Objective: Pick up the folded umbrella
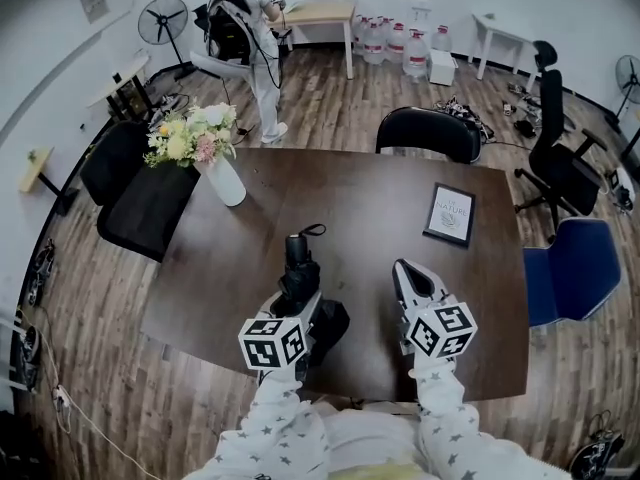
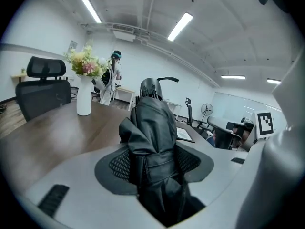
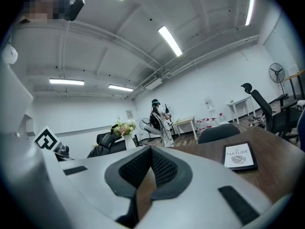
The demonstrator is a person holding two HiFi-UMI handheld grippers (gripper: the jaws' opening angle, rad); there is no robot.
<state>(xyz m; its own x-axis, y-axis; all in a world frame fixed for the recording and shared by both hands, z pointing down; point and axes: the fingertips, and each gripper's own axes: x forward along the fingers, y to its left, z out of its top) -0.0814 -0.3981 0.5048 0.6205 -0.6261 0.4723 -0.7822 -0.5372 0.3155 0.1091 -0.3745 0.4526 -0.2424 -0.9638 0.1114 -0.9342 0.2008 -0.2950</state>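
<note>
The folded black umbrella (image 1: 297, 260) is held off the dark wooden table (image 1: 370, 198), with my left gripper (image 1: 300, 293) shut on its middle. In the left gripper view the umbrella (image 2: 151, 123) stands upright between the mesh pads (image 2: 118, 165), its wrap strap at the grip and its curved handle loop at the top. My right gripper (image 1: 405, 268) hovers to the right of it over the table, apart from the umbrella. In the right gripper view that gripper (image 3: 151, 159) has its pads meeting at the tip with nothing between them.
A white vase of flowers (image 1: 222, 173) stands at the table's far left and a framed print (image 1: 450, 214) lies at the far right. Black office chairs (image 1: 430, 130) and a blue chair (image 1: 575, 268) ring the table. A person (image 1: 255, 48) stands at the back.
</note>
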